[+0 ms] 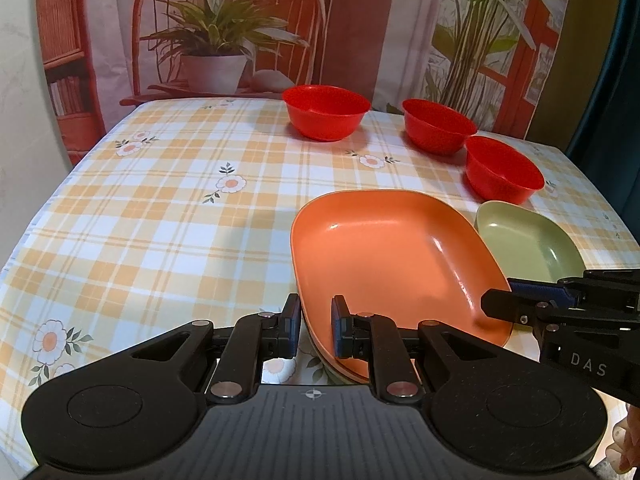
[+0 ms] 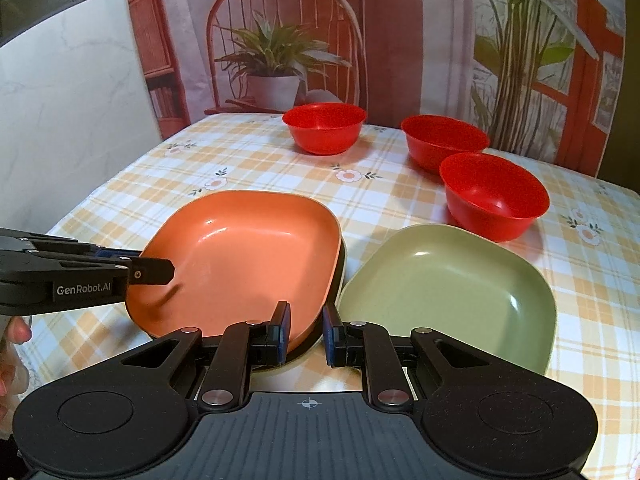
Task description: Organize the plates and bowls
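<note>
Both tongs, left (image 1: 316, 328) and right (image 2: 305, 334), clamped on orange plate (image 1: 384, 256) rim, its underlying stack mostly hidden; green plate (image 2: 452, 292) at three o'clock, three empty red bowls (image 2: 324, 128) toward twelve on bench (image 1: 160, 208).

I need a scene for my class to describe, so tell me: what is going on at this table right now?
A person holds a gripper in each hand, and both are shut on the rim of the orange plate, which sits on at least one more plate. The left gripper grips its left edge; the right gripper grips its near right edge. A green plate lies beside it on the checked tablecloth, with three red bowls behind.
</note>
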The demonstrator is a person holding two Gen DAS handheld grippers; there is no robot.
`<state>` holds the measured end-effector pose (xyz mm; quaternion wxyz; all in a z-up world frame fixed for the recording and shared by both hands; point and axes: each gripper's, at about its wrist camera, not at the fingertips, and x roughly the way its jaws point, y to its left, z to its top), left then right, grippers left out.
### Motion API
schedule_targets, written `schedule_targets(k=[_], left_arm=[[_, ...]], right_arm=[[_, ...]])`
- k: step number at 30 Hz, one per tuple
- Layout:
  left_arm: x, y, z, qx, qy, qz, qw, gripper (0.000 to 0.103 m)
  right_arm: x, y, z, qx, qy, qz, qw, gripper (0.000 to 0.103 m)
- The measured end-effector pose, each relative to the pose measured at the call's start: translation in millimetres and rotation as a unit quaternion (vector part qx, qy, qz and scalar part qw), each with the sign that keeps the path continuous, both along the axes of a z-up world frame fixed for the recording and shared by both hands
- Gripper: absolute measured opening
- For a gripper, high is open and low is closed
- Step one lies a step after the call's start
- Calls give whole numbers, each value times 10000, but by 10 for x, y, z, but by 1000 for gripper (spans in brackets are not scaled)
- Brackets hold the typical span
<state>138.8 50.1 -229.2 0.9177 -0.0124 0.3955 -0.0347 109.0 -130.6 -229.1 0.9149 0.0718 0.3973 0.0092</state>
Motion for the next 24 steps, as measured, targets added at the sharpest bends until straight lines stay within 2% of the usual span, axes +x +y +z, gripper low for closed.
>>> schedule_targets(k=[24], left_arm=[[-29,24,-19,-66,-66,97,9999,17]], right_arm=[[-68,-30,42,-91,-194,-54,9998,22]])
